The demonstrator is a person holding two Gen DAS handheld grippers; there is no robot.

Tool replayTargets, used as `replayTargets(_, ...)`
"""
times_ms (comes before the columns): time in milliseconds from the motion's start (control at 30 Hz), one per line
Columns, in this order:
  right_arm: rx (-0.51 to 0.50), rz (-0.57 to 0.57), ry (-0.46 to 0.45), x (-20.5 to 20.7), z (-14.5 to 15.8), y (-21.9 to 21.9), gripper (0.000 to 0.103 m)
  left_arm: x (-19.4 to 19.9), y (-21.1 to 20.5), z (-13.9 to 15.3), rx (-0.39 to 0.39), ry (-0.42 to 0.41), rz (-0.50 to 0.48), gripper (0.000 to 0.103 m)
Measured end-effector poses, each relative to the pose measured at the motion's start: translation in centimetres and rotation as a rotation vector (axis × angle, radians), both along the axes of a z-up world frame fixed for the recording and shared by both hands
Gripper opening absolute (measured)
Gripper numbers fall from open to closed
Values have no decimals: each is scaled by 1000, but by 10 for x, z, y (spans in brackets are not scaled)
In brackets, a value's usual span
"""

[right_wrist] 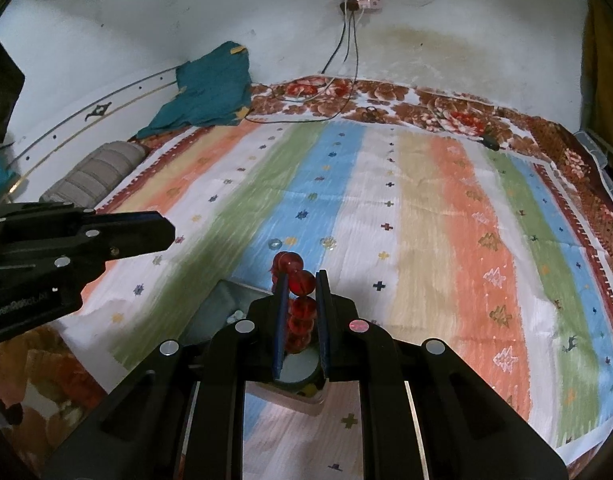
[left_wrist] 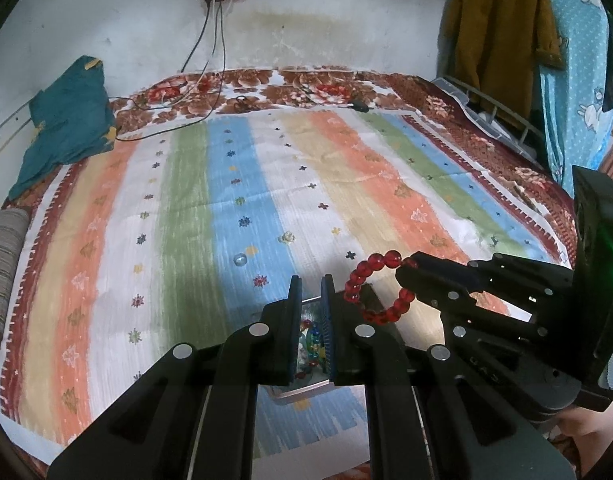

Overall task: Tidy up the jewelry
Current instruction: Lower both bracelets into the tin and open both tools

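My right gripper (right_wrist: 301,280) is shut on a red bead bracelet (right_wrist: 300,282), held above a small open box (right_wrist: 226,300) on the bed. In the left wrist view the bracelet (left_wrist: 362,280) hangs from the right gripper (left_wrist: 406,270). My left gripper (left_wrist: 311,280) has its jaws narrowly apart with nothing between them, above the box (left_wrist: 302,390), which holds colourful beads (left_wrist: 312,340). Two clear glass pieces lie on the striped cloth, one (left_wrist: 240,259) on the blue stripe and one (left_wrist: 287,237) to its right; they also show in the right wrist view (right_wrist: 274,244) (right_wrist: 328,242).
A striped cloth (left_wrist: 266,184) covers a floral blanket (left_wrist: 306,88) on the bed. A teal garment (left_wrist: 66,120) and a rolled grey cushion (left_wrist: 2,264) lie at the left. Cables (left_wrist: 214,40) hang from a wall socket. Clothes (left_wrist: 502,20) hang at the right.
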State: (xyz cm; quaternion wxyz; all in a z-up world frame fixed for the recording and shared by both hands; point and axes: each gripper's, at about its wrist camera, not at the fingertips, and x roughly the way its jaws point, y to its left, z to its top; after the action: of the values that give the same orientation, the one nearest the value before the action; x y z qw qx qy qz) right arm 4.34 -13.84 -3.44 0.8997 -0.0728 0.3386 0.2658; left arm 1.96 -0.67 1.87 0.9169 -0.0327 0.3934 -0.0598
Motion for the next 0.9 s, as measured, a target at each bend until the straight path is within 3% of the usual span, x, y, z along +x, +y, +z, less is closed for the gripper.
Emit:
replayTargets(167, -37, 13, 2, -3, -5, 5, 16, 2, 3, -1, -5, 7, 21, 12)
replayTargets(267, -42, -14, -3, 0, -4, 2, 35, 3, 6, -2, -6, 11, 34, 21)
replayTargets(667, -32, -63, 55, 23, -11, -5, 49, 17, 21, -11, -2, 48, 88, 40)
replayTargets(900, -47, -61, 87, 44, -18, -2, 58, 39, 29, -22, 29, 97, 118, 44)
